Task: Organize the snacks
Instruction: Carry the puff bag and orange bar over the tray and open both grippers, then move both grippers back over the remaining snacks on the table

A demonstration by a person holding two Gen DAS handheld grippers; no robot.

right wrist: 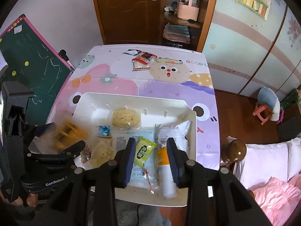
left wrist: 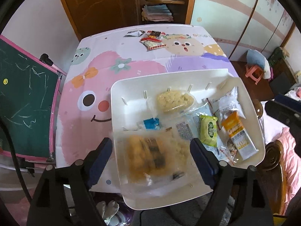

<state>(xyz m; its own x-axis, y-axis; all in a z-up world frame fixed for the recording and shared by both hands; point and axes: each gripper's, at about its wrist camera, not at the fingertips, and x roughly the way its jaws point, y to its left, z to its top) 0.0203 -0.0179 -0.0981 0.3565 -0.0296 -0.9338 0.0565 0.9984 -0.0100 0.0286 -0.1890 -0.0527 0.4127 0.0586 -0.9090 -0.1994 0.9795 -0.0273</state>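
A white tray [left wrist: 120, 86] sits at the near edge of the cartoon-print table and also shows in the right wrist view [right wrist: 131, 98]. It holds several snack packs: a pale round cake [left wrist: 175, 100], a green pack [left wrist: 208, 130], an orange-and-white bar [left wrist: 238, 135]. My left gripper [left wrist: 151, 150] is open, and a blurred clear bag of orange-brown snacks [left wrist: 148, 154] lies between its fingers over the tray's near left corner. My right gripper [right wrist: 151, 160] is open above the green pack [right wrist: 144, 153], holding nothing.
A few loose snack packets [left wrist: 152, 38] lie at the table's far edge, also visible in the right wrist view [right wrist: 141, 60]. A green chalkboard [left wrist: 24, 101] leans at the left. A bedpost knob [right wrist: 233, 151] and pink bedding [right wrist: 272, 194] are at the right.
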